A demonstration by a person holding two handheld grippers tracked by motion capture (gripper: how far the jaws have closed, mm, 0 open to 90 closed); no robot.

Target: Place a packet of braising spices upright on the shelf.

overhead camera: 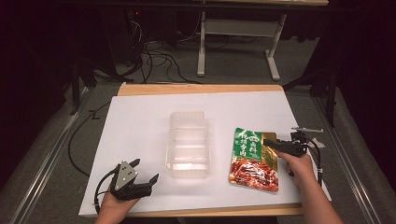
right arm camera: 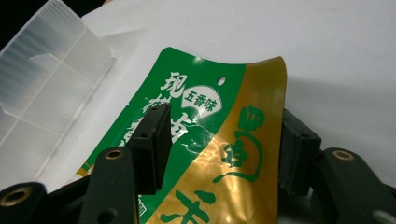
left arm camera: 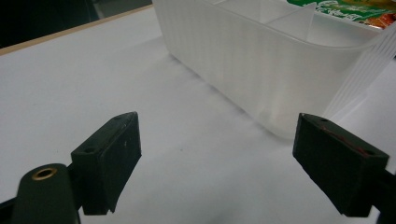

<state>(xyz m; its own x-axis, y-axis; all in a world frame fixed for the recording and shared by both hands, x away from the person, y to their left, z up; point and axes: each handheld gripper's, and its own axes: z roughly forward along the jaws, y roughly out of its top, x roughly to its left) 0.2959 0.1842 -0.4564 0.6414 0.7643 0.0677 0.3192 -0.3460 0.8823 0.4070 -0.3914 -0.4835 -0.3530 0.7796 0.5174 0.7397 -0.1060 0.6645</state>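
Foil food pouch (overhead camera: 253, 160), flat, green and gold at its far end with white and green characters and a red-brown food picture at its near end, lies on the right half of the white paper sheet (overhead camera: 140, 126) that covers the tabletop (overhead camera: 196, 89). In the right gripper view the pouch's (right arm camera: 224, 140) far edge curls upward, with a small round hanging hole near the top.

Right hand-held gripper (overhead camera: 280, 145) sits at the pouch's far right corner, held by the person's right hand (overhead camera: 299, 168). In its own view the right hand-held gripper (right arm camera: 219, 140) has one black jaw over the green printed face and the other at the gold edge; the jaws straddle the pouch with visible space on each side, so it is released, not clamped.

Clear ribbed plastic tray (overhead camera: 188, 144) with inner dividers stands just left of the pouch, near the middle of the sheet, apart from it.

Left hand-held gripper (overhead camera: 144, 170) is at the near left of the sheet, held in the left hand (overhead camera: 114, 203). In its own view the left hand-held gripper (left arm camera: 217, 158) is spread wide over bare paper, grasping nothing, with the tray's (left arm camera: 261, 70) near corner just beyond it.
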